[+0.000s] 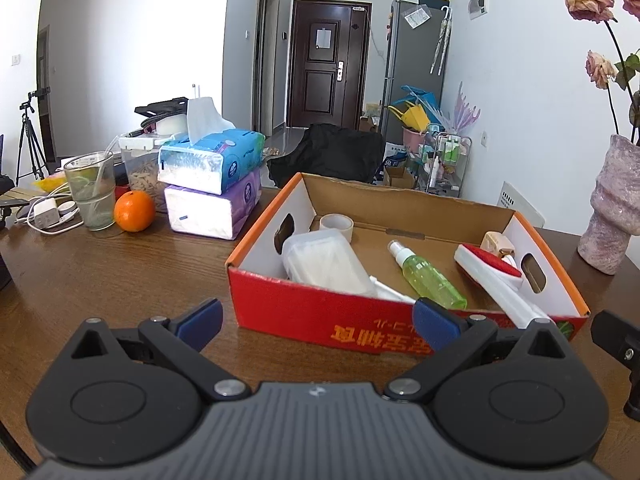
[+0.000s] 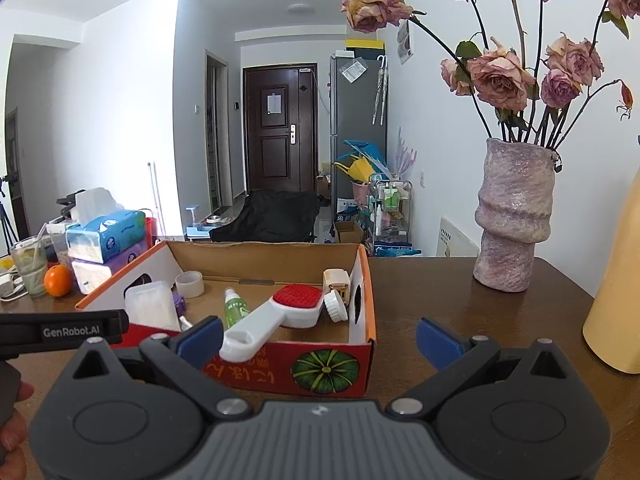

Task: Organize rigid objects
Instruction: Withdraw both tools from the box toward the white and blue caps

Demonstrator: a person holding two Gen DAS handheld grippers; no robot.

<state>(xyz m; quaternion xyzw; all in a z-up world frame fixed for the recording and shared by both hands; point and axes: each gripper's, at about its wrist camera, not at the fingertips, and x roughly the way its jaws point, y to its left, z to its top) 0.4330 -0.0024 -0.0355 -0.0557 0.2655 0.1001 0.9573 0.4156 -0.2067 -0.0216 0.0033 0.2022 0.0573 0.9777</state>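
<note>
Cardboard box (image 1: 320, 316) sat mid-counter holding a green spray bottle (image 1: 428, 276), lint brush (image 2: 280, 312), tape roll (image 1: 336, 224) and clear plastic case (image 1: 324, 260). Left gripper (image 1: 318, 322) and right gripper (image 2: 320, 338) both hung wide, empty, near the box's front wall.

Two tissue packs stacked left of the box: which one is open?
The blue tissue pack on top: a white tissue sticks up from its slot. The purple pack beneath shows none.

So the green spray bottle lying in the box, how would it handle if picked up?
The green spray bottle lies on its side on the box floor; being round, it would probably roll if nudged. Its smooth plastic may slip between fingers. It looks small, so likely light.
</note>
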